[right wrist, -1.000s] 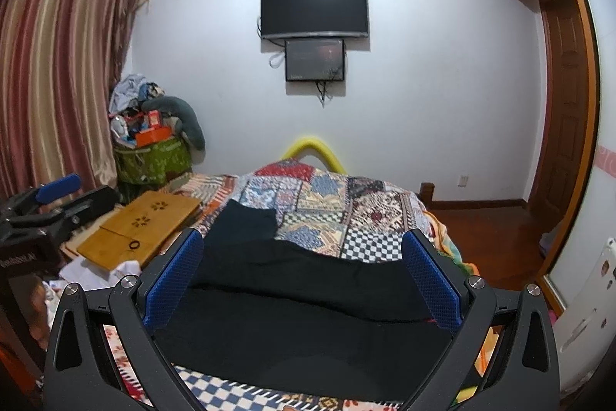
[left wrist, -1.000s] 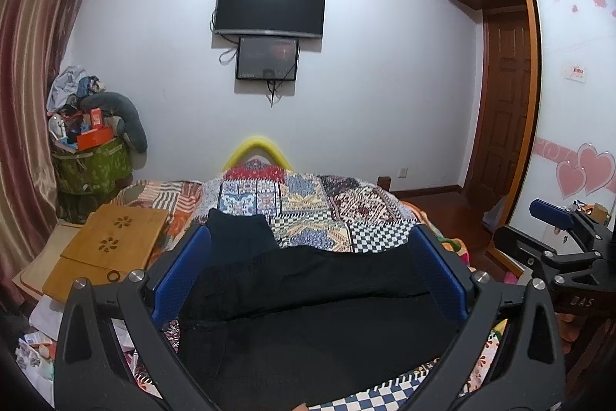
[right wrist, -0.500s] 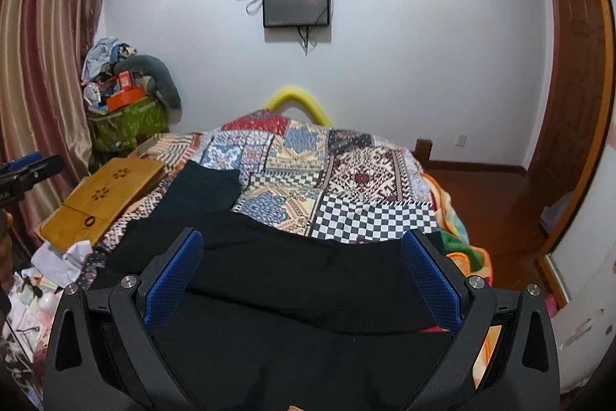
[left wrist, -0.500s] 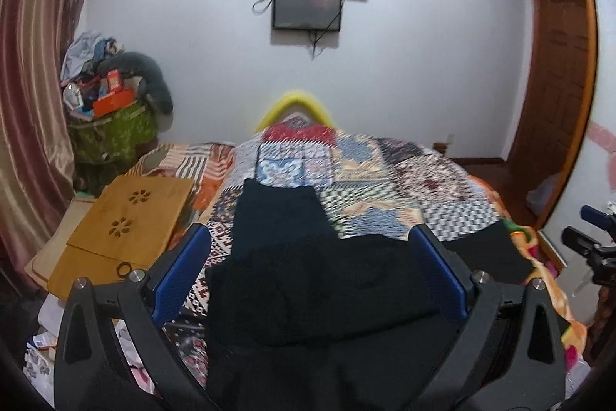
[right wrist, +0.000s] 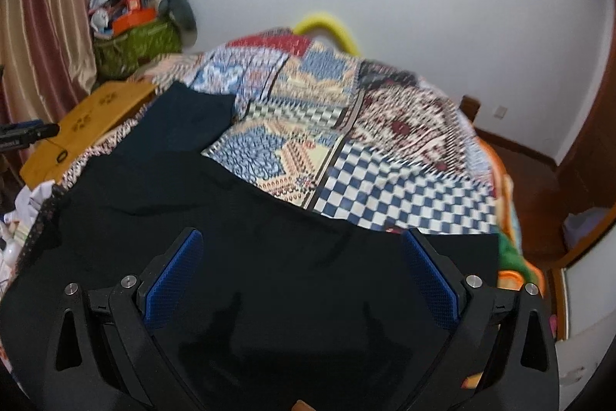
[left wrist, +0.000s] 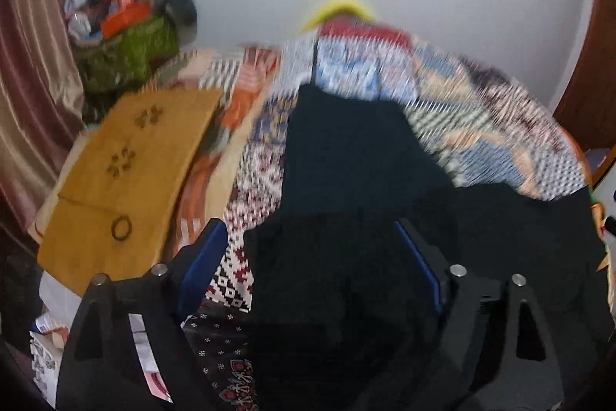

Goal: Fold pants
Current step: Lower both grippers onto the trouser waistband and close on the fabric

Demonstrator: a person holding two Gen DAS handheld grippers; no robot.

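Note:
Black pants lie spread on a patchwork bedspread; one leg runs away toward the headboard, the rest spreads across the near edge. They also show in the right wrist view. My left gripper is open, hovering over the left part of the pants with nothing between its blue pads. My right gripper is open above the near right part of the pants, empty. The left wrist view is blurred by motion.
A wooden lap desk lies left of the bed, with a cluttered green basket behind it. The bedspread falls off at the right toward a wooden floor. The left gripper shows at the right wrist view's left edge.
Both grippers have tilted down and moved closer to the pants. The left one shifted left over the pants. Both stayed open.

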